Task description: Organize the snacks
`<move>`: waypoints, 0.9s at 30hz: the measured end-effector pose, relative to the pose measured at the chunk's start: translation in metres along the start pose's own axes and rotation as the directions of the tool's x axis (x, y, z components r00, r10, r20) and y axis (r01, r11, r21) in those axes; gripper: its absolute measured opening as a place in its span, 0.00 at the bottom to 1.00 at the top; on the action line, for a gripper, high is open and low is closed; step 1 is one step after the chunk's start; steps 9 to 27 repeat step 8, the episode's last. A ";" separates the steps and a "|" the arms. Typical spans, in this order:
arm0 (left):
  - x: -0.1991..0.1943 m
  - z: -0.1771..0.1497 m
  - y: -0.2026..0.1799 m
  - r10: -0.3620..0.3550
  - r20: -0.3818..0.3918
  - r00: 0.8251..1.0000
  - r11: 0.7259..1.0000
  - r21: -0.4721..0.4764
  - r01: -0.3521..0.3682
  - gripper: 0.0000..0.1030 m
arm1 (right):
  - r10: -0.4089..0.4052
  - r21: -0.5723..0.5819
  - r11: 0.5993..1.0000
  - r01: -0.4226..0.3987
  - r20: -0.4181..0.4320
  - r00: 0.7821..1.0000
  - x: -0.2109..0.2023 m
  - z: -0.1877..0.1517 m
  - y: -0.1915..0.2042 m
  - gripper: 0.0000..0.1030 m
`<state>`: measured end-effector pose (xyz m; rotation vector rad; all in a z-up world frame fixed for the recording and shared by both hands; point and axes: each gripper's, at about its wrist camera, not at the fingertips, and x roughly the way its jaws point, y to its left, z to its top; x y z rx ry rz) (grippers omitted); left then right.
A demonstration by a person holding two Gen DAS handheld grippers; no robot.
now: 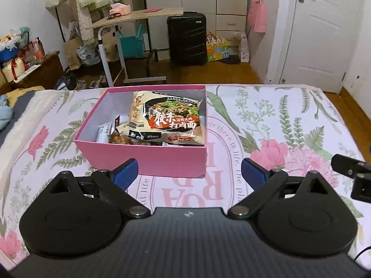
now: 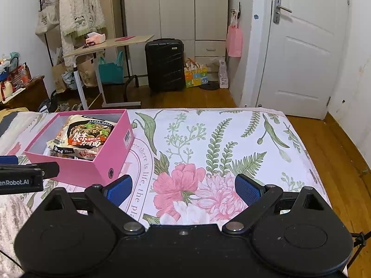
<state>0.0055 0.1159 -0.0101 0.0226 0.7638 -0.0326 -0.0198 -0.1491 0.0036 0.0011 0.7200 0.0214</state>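
A pink box stands on the floral bedspread. A large noodle packet lies on top inside it, with smaller snack packs beneath at the left. My left gripper is open and empty, just in front of the box's near wall. In the right wrist view the box is at the left with the noodle packet in it. My right gripper is open and empty over the bedspread, to the right of the box.
The bed ends just behind the box; beyond is wooden floor, a rolling desk, a black suitcase and a white door. The left gripper's body shows at the left edge of the right wrist view.
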 end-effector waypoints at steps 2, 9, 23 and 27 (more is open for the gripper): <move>0.003 0.000 0.000 -0.003 -0.011 1.000 1.000 -0.003 0.003 0.94 | 0.002 0.005 1.000 -0.002 -0.002 1.000 0.001 -0.001 -0.001 0.94; 0.006 -0.001 0.001 -0.008 -0.023 1.000 1.000 -0.001 0.008 0.94 | 0.005 0.008 1.000 -0.005 -0.006 1.000 0.002 -0.001 -0.002 0.94; 0.006 -0.001 0.001 -0.008 -0.023 1.000 1.000 -0.001 0.008 0.94 | 0.005 0.008 1.000 -0.005 -0.006 1.000 0.002 -0.001 -0.002 0.94; 0.006 -0.001 0.001 -0.008 -0.023 1.000 1.000 -0.001 0.008 0.94 | 0.005 0.008 1.000 -0.005 -0.006 1.000 0.002 -0.001 -0.002 0.94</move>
